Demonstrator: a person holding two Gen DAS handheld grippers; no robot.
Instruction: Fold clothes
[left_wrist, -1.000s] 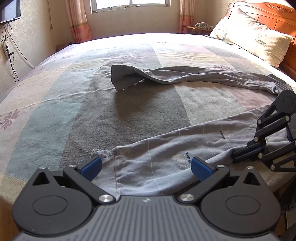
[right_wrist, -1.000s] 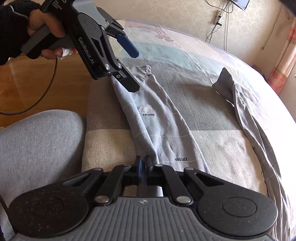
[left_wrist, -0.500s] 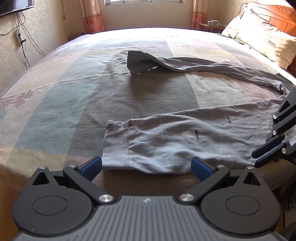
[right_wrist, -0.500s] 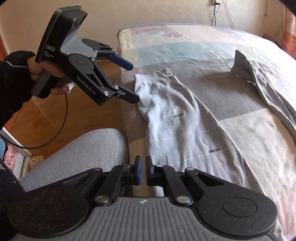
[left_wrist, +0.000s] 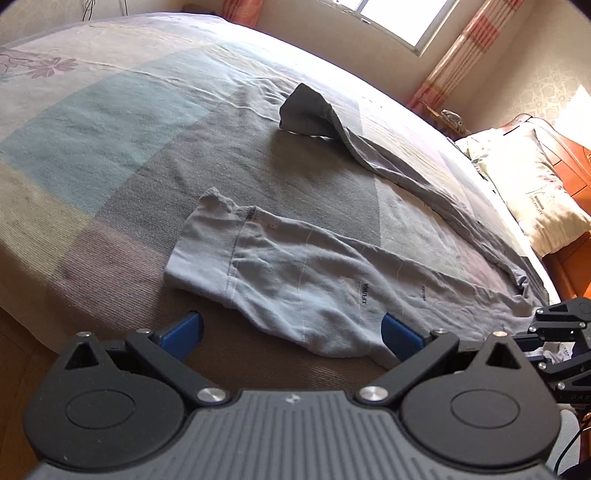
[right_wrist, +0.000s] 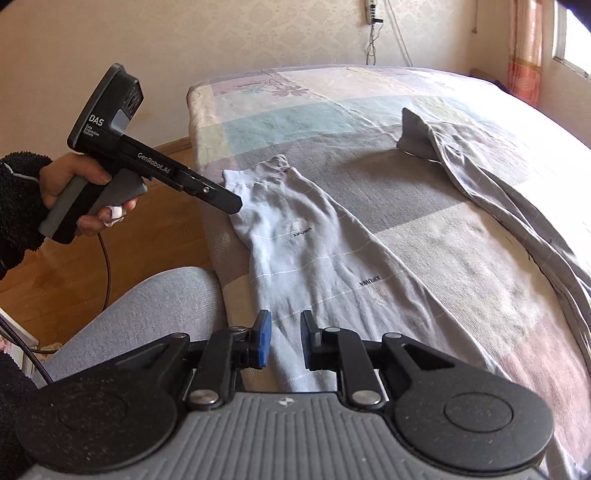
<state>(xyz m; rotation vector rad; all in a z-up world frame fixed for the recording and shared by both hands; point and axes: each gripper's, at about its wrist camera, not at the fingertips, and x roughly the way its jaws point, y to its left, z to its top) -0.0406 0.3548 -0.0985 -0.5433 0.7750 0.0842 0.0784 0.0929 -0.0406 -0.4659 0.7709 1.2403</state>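
Observation:
Grey long pants (left_wrist: 295, 280) with small printed labels lie spread on the striped bedspread (left_wrist: 110, 122). The near leg lies flat along the bed's front edge, cuff (right_wrist: 273, 177) to the left. The far leg (left_wrist: 369, 147) runs twisted across the bed. My left gripper (left_wrist: 291, 332) stands wide open just over the near leg's lower edge, its pads clear of the cloth. In the right wrist view the left gripper (right_wrist: 231, 201) hovers beside the cuff, in a hand. My right gripper (right_wrist: 284, 339) has its jaws opening, a narrow gap between the pads, with the cloth below them and not pinched.
A pillow (left_wrist: 532, 192) and a wooden headboard (left_wrist: 569, 155) are at the bed's far right. The wooden floor (right_wrist: 147, 236) and the person's grey-clad leg (right_wrist: 147, 306) lie along the bed's near edge. A window (left_wrist: 391, 22) with curtains is behind the bed.
The right gripper's pads have parted and let go of the pants, which now lie flat. Both grippers have rolled and shifted along the bed edge. The left gripper stays open.

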